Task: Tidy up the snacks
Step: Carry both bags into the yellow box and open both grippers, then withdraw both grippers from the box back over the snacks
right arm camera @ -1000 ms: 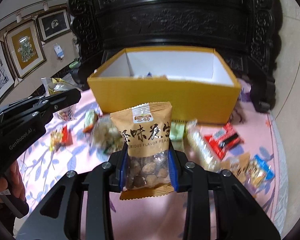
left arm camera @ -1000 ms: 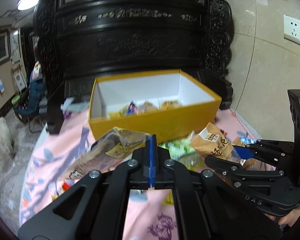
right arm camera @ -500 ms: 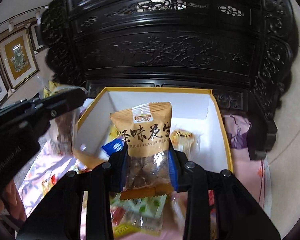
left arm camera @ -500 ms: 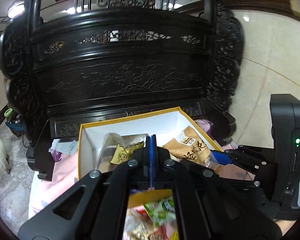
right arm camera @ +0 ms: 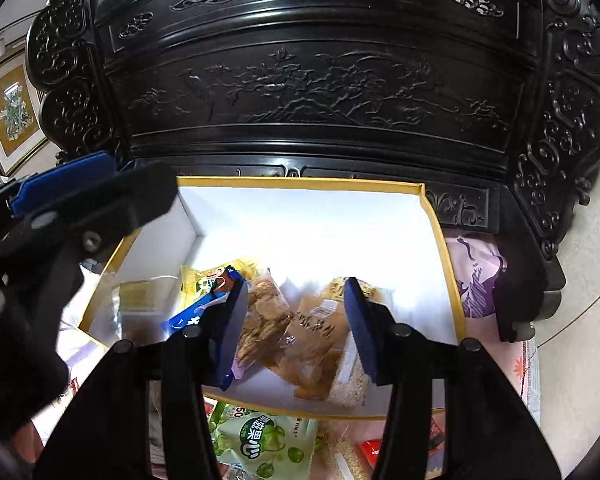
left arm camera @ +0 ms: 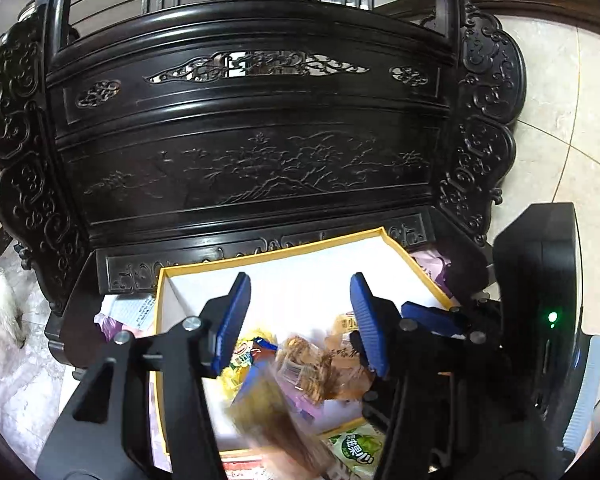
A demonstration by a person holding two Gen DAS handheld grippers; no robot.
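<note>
The yellow box [left arm camera: 276,254] with white walls [right arm camera: 308,184] lies below both grippers. My left gripper [left arm camera: 298,320] is open above it; a blurred clear-and-tan snack bag [left arm camera: 276,420] is falling under its jaws. My right gripper [right arm camera: 294,330] is open and empty over the box. The orange peanut bag [right arm camera: 312,344] lies in the box beside a clear cookie bag [right arm camera: 260,320], a blue packet [right arm camera: 192,316] and a yellow packet [right arm camera: 208,276]. The left gripper also shows at the left of the right wrist view [right arm camera: 80,196].
A carved dark wooden cabinet [left arm camera: 252,152] stands right behind the box. Loose snacks lie on the pink cloth in front of the box, among them a green packet [right arm camera: 260,440] and a red one [right arm camera: 372,450]. Tiled floor [left arm camera: 560,128] lies to the right.
Both grippers have opened over the box. The orange peanut bag has dropped from the right gripper into the box; the left gripper's bag is falling.
</note>
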